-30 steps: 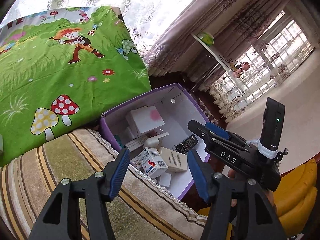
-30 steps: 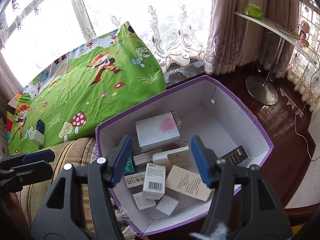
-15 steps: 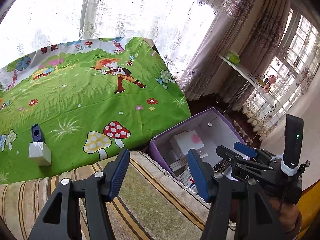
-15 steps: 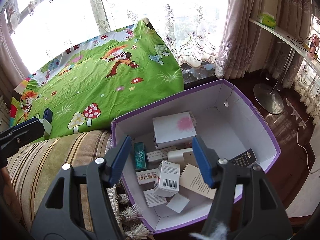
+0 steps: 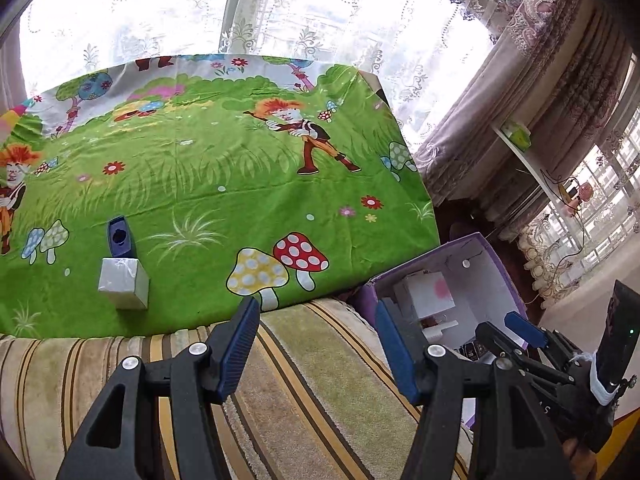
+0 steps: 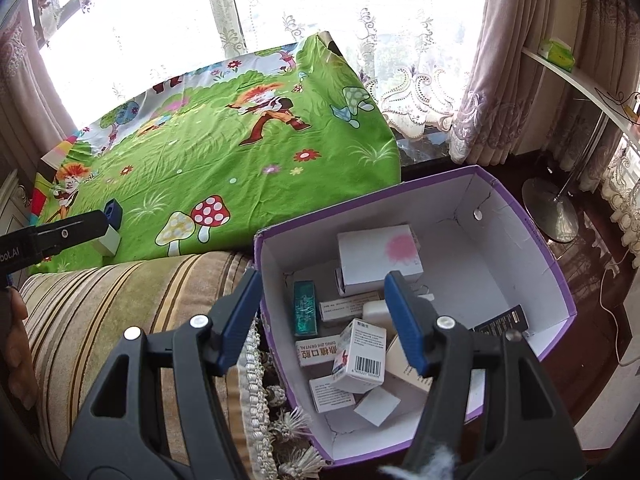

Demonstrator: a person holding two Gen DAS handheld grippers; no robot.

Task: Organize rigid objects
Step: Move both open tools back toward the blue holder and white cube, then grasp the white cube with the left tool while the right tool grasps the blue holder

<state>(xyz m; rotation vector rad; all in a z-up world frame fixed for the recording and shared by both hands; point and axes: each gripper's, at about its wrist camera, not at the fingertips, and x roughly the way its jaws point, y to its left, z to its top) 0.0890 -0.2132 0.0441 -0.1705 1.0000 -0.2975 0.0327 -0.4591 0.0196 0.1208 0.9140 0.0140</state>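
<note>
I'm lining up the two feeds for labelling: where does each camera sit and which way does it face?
Left wrist: on the left claw, open and empty, tilted down over the striped cushion toward the green cartoon cloth; the right claw shows at lower right.
Right wrist: on the right claw, open and empty, tilted down into the purple box; the left claw's tip and a hand show at left.
Shared: cloth, cushion, box, white carton, blue block.

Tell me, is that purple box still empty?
No. The purple box already holds several small cartons, among them a white carton with a pink blotch and a teal one.
</note>
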